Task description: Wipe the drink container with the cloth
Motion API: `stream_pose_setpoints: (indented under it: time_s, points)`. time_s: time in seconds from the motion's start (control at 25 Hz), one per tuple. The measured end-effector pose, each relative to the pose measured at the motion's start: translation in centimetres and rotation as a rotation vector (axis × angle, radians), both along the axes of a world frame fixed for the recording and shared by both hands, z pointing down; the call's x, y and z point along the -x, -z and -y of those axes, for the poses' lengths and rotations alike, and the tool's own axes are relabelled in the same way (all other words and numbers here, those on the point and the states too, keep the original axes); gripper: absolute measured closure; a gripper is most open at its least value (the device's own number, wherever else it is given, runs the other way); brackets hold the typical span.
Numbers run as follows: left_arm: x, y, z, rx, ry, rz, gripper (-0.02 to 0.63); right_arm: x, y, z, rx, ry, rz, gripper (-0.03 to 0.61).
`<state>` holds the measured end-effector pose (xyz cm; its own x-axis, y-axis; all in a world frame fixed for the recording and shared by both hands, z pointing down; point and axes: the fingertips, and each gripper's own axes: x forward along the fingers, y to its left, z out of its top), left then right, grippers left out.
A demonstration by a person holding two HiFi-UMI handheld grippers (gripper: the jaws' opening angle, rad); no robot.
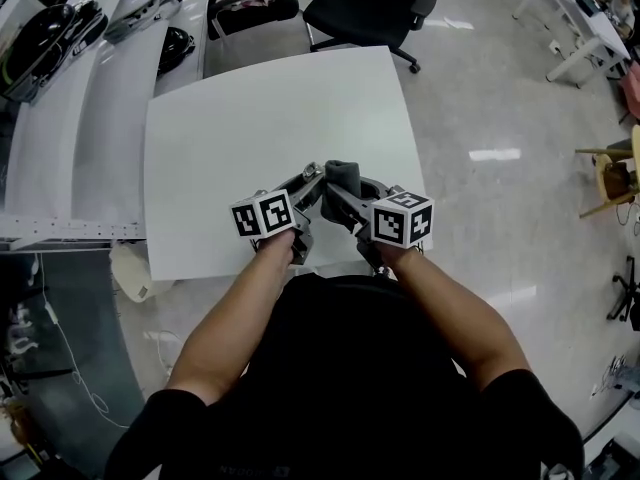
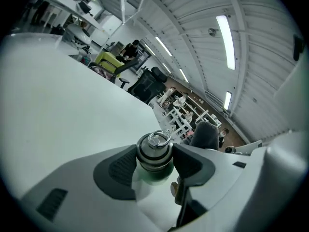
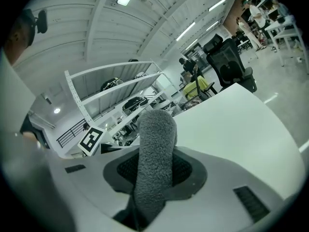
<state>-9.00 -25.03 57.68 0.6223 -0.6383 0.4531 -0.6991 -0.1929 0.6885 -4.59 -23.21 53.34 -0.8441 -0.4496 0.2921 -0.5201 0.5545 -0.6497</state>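
Observation:
In the left gripper view my left gripper (image 2: pixel 154 162) is shut on the drink container (image 2: pixel 153 153), a green bottle with a metal cap and ring that stands up between the jaws. My right gripper (image 3: pixel 155 170) is shut on a rolled grey cloth (image 3: pixel 154 158) that sticks out past its jaws. In the head view both grippers sit side by side over the near edge of the white table (image 1: pixel 250 118), the left gripper (image 1: pixel 308 186) and right gripper (image 1: pixel 338 194) angled toward each other. The cloth (image 1: pixel 342 176) shows between them, close to the bottle, which is mostly hidden there.
A black office chair (image 1: pixel 372 6) stands beyond the table's far edge. White shelves with dark gear (image 1: pixel 60 88) run along the left side. A wooden stool (image 1: pixel 612 173) and another white table (image 1: pixel 585 18) are off to the right across the floor.

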Motion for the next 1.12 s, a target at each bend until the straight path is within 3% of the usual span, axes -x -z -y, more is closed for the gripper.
stream_pose_setpoints:
  time_s: [0.2,1.12]
  points:
    - [0.3,-0.2,-0.2,0.026,0.019,-0.034,0.368,0.1,-0.8,-0.1,0.004,0.009,-0.028,0.466]
    - [-0.2,-0.4,-1.0,0.037,0.023,-0.038,0.368,-6.3,-6.2,0.4,0.072,-0.065,-0.156,0.466]
